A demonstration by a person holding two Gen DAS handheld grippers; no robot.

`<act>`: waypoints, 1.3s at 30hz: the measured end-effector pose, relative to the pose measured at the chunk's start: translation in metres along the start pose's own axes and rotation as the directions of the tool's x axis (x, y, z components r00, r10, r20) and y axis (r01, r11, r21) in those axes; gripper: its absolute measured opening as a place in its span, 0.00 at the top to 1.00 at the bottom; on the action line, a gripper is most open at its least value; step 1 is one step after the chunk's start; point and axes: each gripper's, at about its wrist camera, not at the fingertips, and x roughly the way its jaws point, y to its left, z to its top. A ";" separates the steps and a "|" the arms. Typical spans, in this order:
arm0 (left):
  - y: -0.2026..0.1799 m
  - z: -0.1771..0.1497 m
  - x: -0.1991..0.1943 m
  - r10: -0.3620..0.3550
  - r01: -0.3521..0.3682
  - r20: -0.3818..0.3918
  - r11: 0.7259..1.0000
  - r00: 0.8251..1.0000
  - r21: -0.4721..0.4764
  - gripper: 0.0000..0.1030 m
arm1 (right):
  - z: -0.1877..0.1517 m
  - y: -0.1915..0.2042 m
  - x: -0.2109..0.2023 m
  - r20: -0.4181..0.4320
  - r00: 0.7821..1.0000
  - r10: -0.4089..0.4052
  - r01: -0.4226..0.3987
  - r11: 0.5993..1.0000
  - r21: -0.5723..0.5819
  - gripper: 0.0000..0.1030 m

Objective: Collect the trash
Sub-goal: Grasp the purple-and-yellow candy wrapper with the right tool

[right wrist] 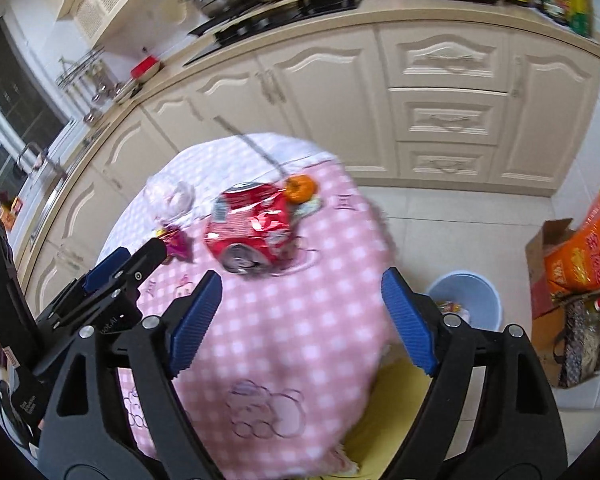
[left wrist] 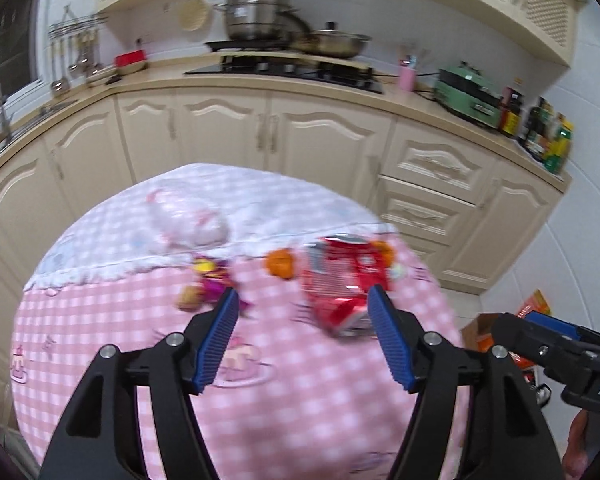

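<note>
Both the left gripper [left wrist: 303, 312] and right gripper [right wrist: 302, 294] hover spread and empty above the table [right wrist: 300, 340], evidently positioned to reach the crushed red can [right wrist: 252, 228] destined for the blue bin [right wrist: 466, 300].

Blur over my table

The purple wrapper [left wrist: 212, 280] smears beyond reading; my right claw [left wrist: 548, 340] runs off the right edge.
</note>
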 end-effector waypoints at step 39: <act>0.176 -0.008 0.053 0.077 -0.115 -0.167 0.967 0.983 -0.229 0.35 | 0.044 0.157 0.176 -0.330 0.940 0.090 -0.163 0.966 -0.202 0.69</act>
